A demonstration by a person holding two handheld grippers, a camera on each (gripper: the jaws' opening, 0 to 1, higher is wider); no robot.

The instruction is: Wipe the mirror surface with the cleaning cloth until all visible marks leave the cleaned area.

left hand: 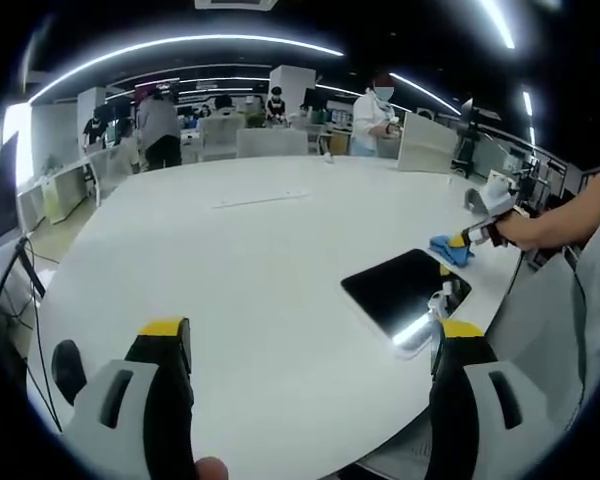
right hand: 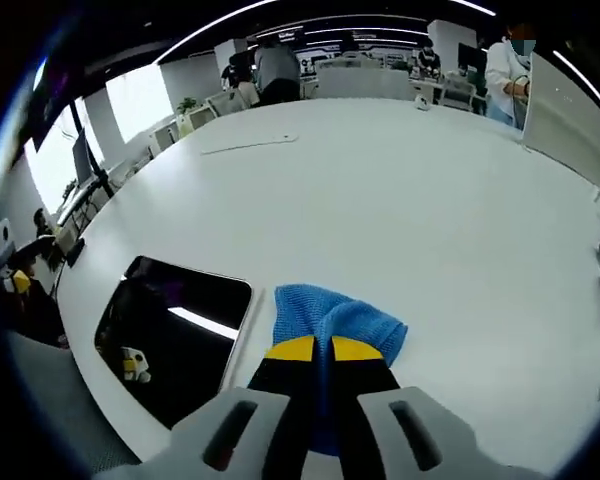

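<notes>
A dark rectangular mirror [left hand: 405,290] lies flat on the white table [left hand: 260,260] near its right edge. In the right gripper view the mirror [right hand: 175,335] sits at lower left, reflecting a ceiling light. Beside its right edge lies a blue cleaning cloth [right hand: 335,320], and my right gripper [right hand: 322,350] is shut on the cloth's near part. The cloth rests on the table, just off the mirror. In the left gripper view the right gripper [left hand: 475,235] holds the blue cloth [left hand: 450,248] past the mirror's far corner. My left gripper [left hand: 310,345] stands open above the table, left of the mirror.
The white table [right hand: 410,190] stretches far ahead, with a thin strip [left hand: 262,199] lying on its far part. A white partition [left hand: 427,143] stands at the far right edge. People, chairs and desks fill the room behind.
</notes>
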